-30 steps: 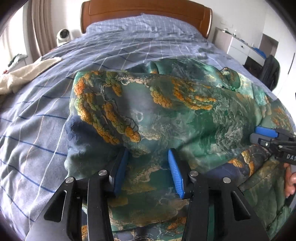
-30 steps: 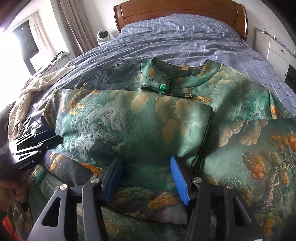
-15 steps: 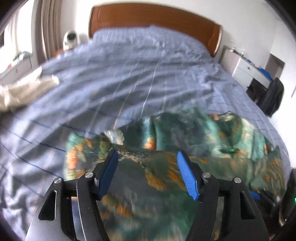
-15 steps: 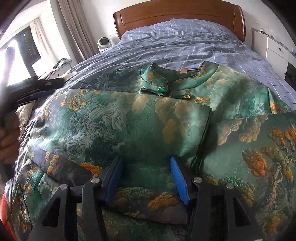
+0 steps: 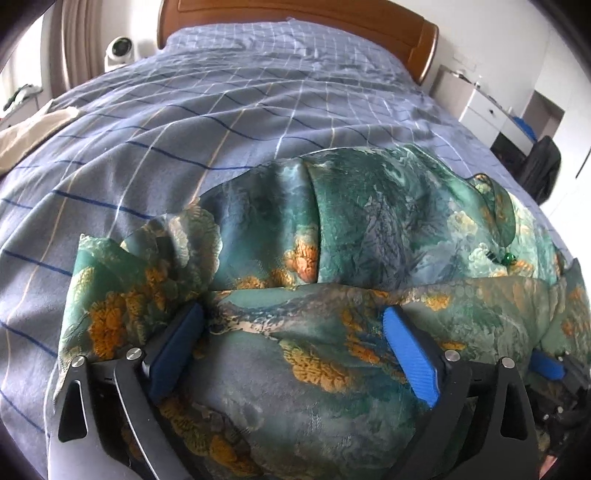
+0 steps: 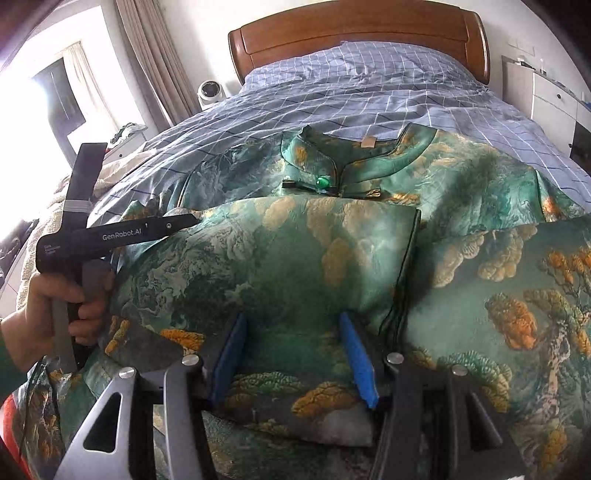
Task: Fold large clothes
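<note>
A: Where does the garment [image 6: 295,258] lie?

B: The green brocade garment, patterned with orange clouds and pines, is spread on the bed [image 5: 221,122], over a blue checked cover. Its stand collar [image 6: 332,162], closed by a green bead, points toward the wooden headboard [image 6: 354,33]. A folded panel lies across the chest, its bound edge running down the middle of the right wrist view.

A: And the left gripper [image 5: 293,347]?

B: Released. Its jaws have just been opening and now stand wide; the blue pads [image 5: 410,354] rest on either side of a ridge of cloth without pressing it. In the right wrist view the same tool appears at the left edge, held by a hand [image 6: 55,306], its black finger laid over the garment's folded side.

A: The right gripper [image 6: 293,350]?

B: Its jaws stand about half open, low over the panel's near hem. Cloth lies between the pads; whether they pinch it cannot be told.

A: Surroundings?

B: A small white fan [image 6: 211,92] beside the headboard, curtains [image 6: 155,62], white drawers [image 5: 491,110].
</note>
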Demonstrator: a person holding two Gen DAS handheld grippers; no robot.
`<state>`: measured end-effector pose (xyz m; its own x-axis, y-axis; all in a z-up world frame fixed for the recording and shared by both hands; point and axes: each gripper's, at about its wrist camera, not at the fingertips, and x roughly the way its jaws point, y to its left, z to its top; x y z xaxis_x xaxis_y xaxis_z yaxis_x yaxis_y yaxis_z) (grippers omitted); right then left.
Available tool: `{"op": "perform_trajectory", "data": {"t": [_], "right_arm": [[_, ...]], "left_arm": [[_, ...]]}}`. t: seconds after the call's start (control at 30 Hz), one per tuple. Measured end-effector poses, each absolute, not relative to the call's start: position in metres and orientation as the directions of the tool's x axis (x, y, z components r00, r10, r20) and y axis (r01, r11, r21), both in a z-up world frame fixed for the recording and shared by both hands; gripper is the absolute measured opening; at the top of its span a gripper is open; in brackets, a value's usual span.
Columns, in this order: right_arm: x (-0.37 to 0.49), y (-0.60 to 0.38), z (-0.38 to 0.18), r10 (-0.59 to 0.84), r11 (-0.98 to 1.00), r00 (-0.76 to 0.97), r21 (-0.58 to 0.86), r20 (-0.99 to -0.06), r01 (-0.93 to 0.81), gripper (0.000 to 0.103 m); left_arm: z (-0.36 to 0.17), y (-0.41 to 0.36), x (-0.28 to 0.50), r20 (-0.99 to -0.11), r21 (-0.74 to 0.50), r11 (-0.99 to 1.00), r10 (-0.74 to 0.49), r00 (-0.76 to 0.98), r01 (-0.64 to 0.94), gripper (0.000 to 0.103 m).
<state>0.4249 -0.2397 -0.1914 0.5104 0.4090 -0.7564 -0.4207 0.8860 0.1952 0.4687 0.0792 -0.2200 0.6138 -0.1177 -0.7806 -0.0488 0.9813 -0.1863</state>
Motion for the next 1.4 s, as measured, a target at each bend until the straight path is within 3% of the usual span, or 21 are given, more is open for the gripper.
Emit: {"op": "perform_trajectory", "data": {"t": [0.3,0.43,0.67,0.83,1.07,1.23,1.4], "right_arm": [[0.425,-0.241,-0.192,0.420,0.883,0.509,0.210,-0.751,-0.419,0.054],[0.424,-0.242,-0.192,0.417,0.884,0.512,0.204,-0.751,-0.420,0.054],[0.417,-0.248,-0.171,0.406,0.887,0.507,0.195,-0.761,-0.418,0.055],[0.359,-0.277,-0.128,0.404,0.891,0.519,0.195,-0.754,-0.410,0.060],[0.239,-0.345,-0.151,0.175,0.946,0.458,0.020,-0.871,-0.324,0.060],[0.176,-0.370,-0.168,0.159,0.965,0.513,0.023,-0.844,-0.261,0.061],[0.170,-0.375,-0.184,0.154,0.978,0.570,0.042,-0.807,-0.204,0.062]], "left_arm": [[-0.218,0.076,0.474,-0.773,-0.178,0.983,-0.110,0.624,-0.048,0.099],[-0.204,0.070,0.468,-0.797,-0.115,0.991,-0.053,0.602,-0.065,0.099],[-0.149,0.065,0.380,-0.777,-0.161,0.986,-0.106,0.621,-0.032,0.099],[-0.143,0.060,0.275,-0.785,-0.160,0.987,-0.137,0.604,0.016,0.100],[-0.182,0.041,0.179,-0.830,-0.009,0.999,-0.036,0.556,0.052,0.100],[-0.194,0.037,0.158,-0.812,0.031,0.998,-0.002,0.583,0.047,0.102],[-0.200,0.041,0.158,-0.811,0.010,0.999,-0.015,0.585,0.039,0.102]]}}
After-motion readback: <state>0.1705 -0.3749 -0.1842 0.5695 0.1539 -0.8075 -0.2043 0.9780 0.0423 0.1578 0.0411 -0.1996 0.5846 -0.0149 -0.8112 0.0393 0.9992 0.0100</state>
